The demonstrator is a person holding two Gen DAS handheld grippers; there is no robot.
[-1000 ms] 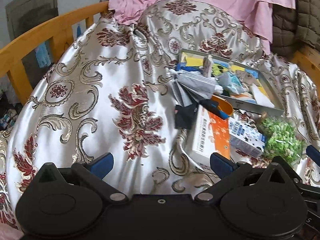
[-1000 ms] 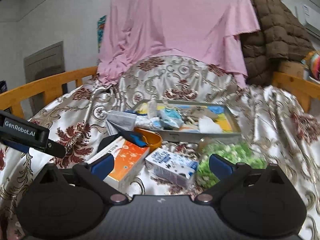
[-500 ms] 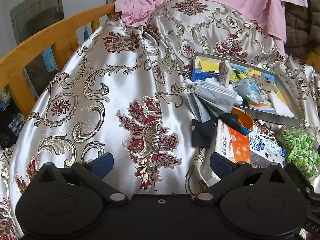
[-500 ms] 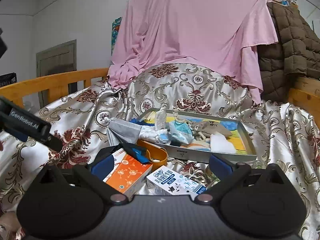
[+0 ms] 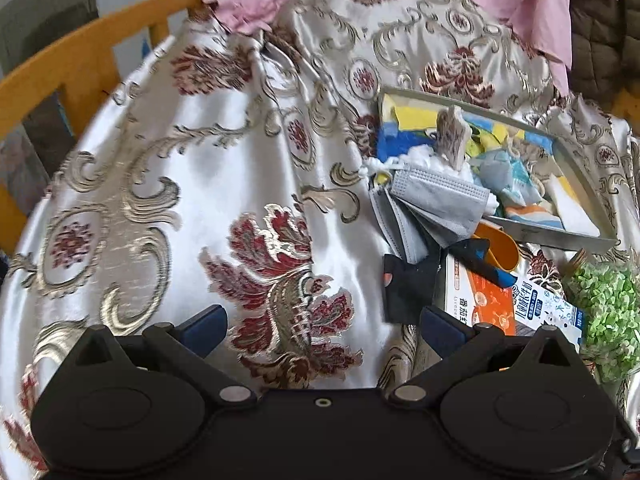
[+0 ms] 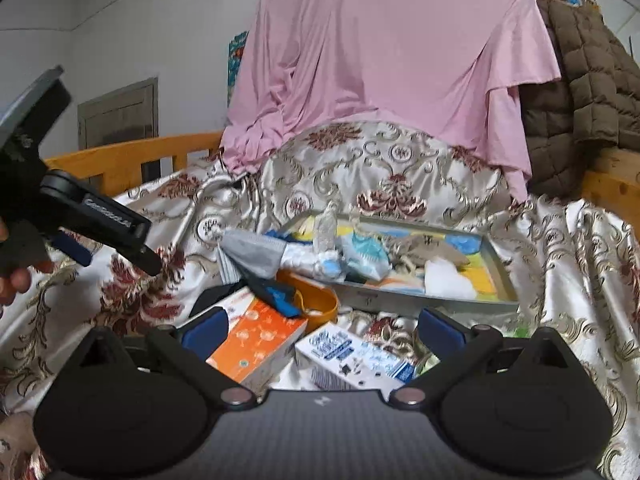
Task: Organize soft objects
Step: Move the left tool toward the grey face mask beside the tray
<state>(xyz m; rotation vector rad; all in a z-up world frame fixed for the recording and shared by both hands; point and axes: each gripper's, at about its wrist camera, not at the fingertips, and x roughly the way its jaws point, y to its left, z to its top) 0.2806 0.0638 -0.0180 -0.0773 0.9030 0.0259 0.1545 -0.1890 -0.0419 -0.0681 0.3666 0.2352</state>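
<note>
Several grey face masks [image 5: 436, 200] [image 6: 256, 252] hang over the near left corner of a grey tray [image 5: 560, 236] [image 6: 420, 304]. The tray holds more soft items: white wadding, blue-patterned cloth and a beige piece. A black cloth [image 5: 404, 284] lies just below the masks. My left gripper [image 5: 322, 326] is open over bare bedspread, left of the pile, and also shows at the left of the right wrist view [image 6: 116, 260]. My right gripper [image 6: 322, 328] is open and holds nothing, hovering above the orange box [image 6: 256, 340] and the blue-and-white carton [image 6: 352, 356].
An orange scoop [image 6: 312, 300] with a blue handle sits between the boxes and the tray. A green fluffy clump [image 5: 608, 304] lies at the right. Wooden bed rails [image 6: 132, 160] border the bedspread. A pink sheet [image 6: 380, 60] and brown quilted jacket [image 6: 580, 100] hang behind.
The left gripper has drifted left, away from the pile, and risen. The right gripper has tilted up and pulled back, so the green clump has nearly left its view. Both stayed open.
</note>
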